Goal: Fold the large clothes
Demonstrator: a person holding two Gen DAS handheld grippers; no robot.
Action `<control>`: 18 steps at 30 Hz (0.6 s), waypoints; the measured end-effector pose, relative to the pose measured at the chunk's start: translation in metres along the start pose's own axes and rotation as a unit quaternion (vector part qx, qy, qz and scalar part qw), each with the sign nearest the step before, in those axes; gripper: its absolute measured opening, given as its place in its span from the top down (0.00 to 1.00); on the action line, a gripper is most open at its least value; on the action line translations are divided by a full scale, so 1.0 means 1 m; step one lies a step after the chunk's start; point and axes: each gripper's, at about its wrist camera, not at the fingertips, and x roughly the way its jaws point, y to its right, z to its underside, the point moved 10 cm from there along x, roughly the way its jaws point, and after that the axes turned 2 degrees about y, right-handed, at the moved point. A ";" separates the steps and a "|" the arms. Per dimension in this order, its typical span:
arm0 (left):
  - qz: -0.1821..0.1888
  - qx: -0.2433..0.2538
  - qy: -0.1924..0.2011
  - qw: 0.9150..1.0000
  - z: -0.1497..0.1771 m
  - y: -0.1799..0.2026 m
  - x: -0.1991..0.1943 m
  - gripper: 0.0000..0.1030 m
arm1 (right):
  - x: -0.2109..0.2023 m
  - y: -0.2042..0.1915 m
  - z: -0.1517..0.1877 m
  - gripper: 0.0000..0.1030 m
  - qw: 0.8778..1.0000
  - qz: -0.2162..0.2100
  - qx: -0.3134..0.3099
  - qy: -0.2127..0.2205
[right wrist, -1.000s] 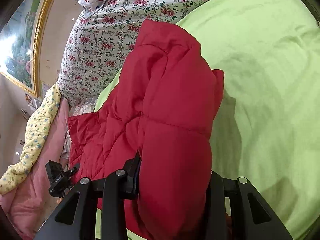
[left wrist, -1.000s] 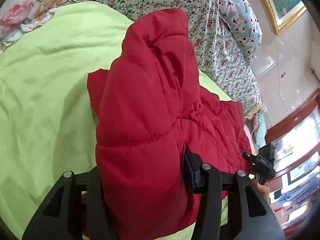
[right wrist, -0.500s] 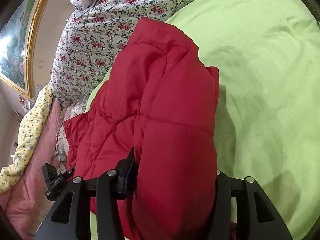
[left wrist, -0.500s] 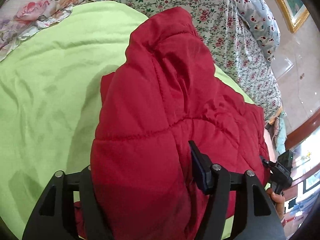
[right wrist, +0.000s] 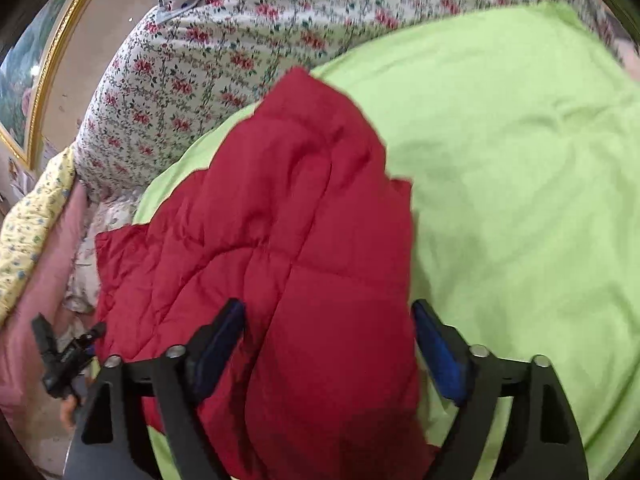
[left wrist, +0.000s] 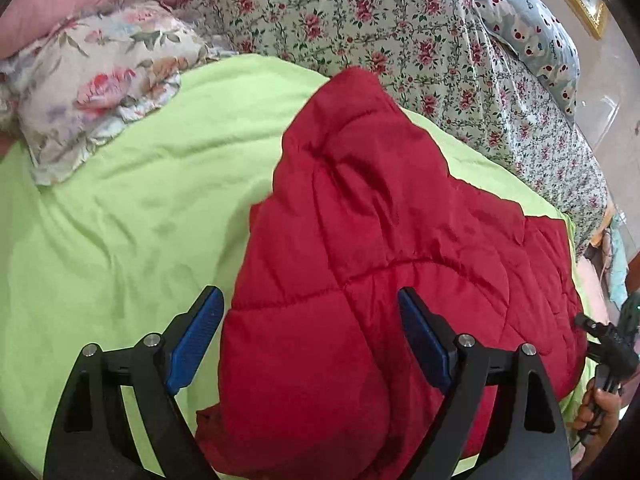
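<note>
1. Where the left wrist view looks down over the bed, a red quilted jacket (left wrist: 360,280) is seen lying folded in a thick bundle on a lime-green blanket (left wrist: 120,220), its near end reaching down between the tool's fingers.
2. The left tool (left wrist: 308,332) is held wide apart, with blue pads (left wrist: 198,332) on both fingers exposed; the left pad is clear of the fabric, while the right one is seen against the jacket's top surface.
3. The right tool (right wrist: 328,352) is likewise spread wide over the jacket's near end, and no fabric is pinched between its fingers.
4. A floral-print duvet (left wrist: 400,32) is spread along the far side of the green blanket, and a dotted pillow (left wrist: 528,36) is seen at the far right.
5. A rose-patterned pillow (left wrist: 92,92) is placed at the far left, overlapping the blanket's edge.
6. A gilt picture frame (right wrist: 44,92) is visible on the wall in the right wrist view, which is slightly blurred.
</note>
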 end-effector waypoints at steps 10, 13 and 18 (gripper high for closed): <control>0.012 0.009 0.004 1.000 -0.029 0.018 0.004 0.14 | 0.002 -0.014 -0.025 0.03 0.994 0.070 -0.075 0.031; 0.008 0.039 -0.011 0.999 -0.027 0.030 0.016 0.14 | 0.013 -0.022 -0.030 0.03 0.993 0.078 -0.087 0.031; 0.003 0.082 -0.035 0.996 -0.012 0.042 0.035 0.32 | 0.034 -0.029 -0.026 0.05 0.992 0.073 -0.101 0.006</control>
